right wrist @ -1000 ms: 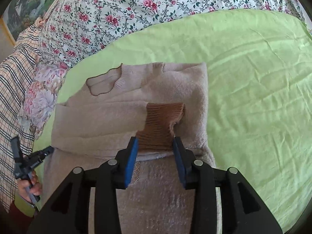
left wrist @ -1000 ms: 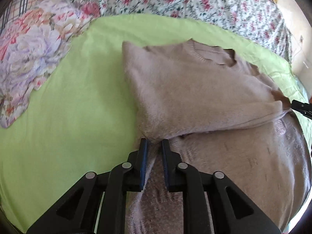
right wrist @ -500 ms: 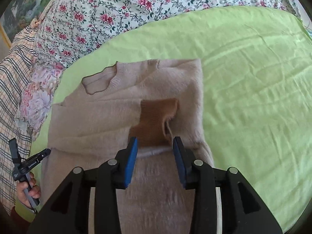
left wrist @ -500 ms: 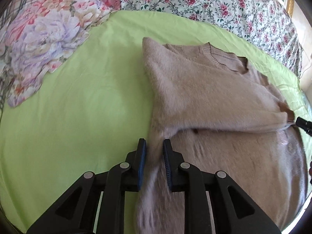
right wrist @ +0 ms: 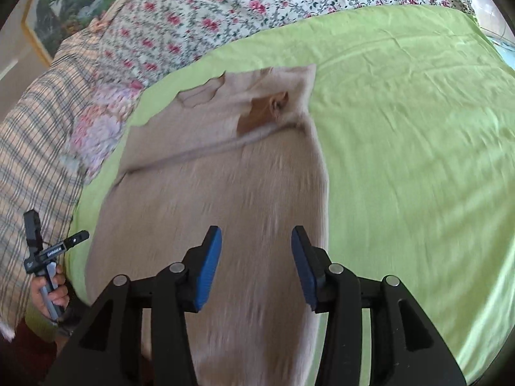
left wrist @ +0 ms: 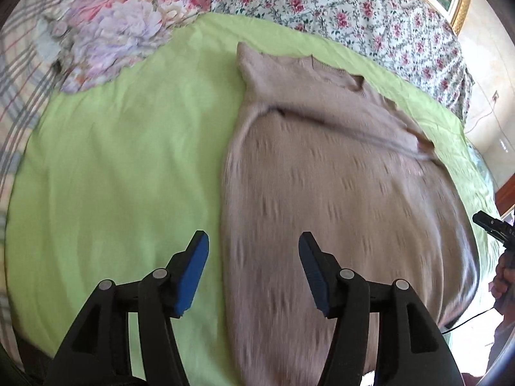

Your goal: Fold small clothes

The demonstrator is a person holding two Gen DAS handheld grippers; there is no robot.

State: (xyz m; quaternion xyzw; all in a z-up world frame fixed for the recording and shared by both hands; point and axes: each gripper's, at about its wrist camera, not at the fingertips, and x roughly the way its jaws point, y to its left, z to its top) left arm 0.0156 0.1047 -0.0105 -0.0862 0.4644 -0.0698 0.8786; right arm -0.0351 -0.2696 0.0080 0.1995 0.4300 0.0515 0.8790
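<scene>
A beige knit sweater (left wrist: pixel 338 193) lies flat on a green sheet (left wrist: pixel 112 160), neck toward the far side, with both sleeves folded across the chest. A brown cuff (right wrist: pixel 257 115) lies near the collar. My left gripper (left wrist: pixel 254 270) is open and empty, above the sweater's left edge near the hem. My right gripper (right wrist: pixel 256 263) is open and empty, above the sweater's right side (right wrist: pixel 225 209) near the hem. Both views are motion-blurred.
Floral bedding (left wrist: pixel 322 3) lies beyond the green sheet (right wrist: pixel 418 160). A flowered pillow (left wrist: pixel 122 29) and plaid fabric (right wrist: pixel 32 160) lie to the left. A framed picture (right wrist: pixel 64 9) hangs on the wall.
Both grippers have opened, letting go of the sweater, and pulled back toward the hem. The left was shut on the sweater's edge; the right had been holding the brown cuff.
</scene>
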